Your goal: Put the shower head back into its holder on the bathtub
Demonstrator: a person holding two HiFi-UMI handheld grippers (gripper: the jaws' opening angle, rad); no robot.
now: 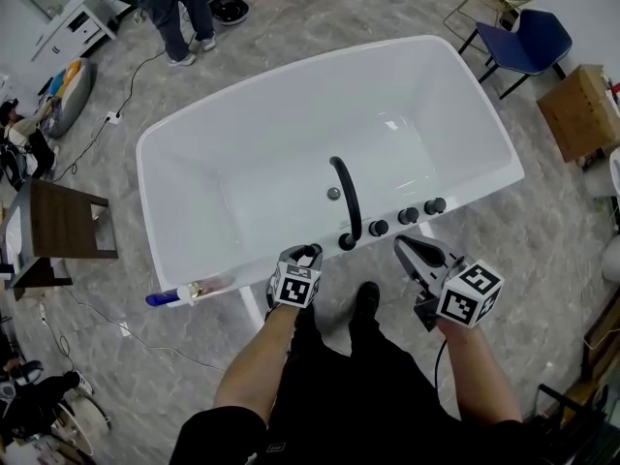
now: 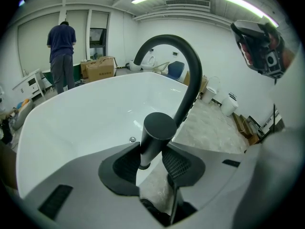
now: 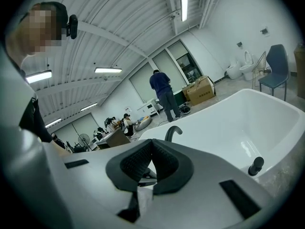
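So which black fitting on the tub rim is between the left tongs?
The shower head, leftmost of the row, beside the curved spout; the knobs stand free.

a blue chair point(image 1: 531, 39) stood near a cardboard box point(image 1: 579, 111) on the grey floor point(image 1: 542, 216); a person in blue point(image 1: 176, 13) stood well apart, by a white cabinet point(image 1: 79, 27).

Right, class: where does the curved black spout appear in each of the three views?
Head view: the spout is at centre, on the near rim of the bathtub.
Left gripper view: the spout is a large arch, upper centre.
Right gripper view: the spout is small, near centre.
Shared landmark: the white bathtub.
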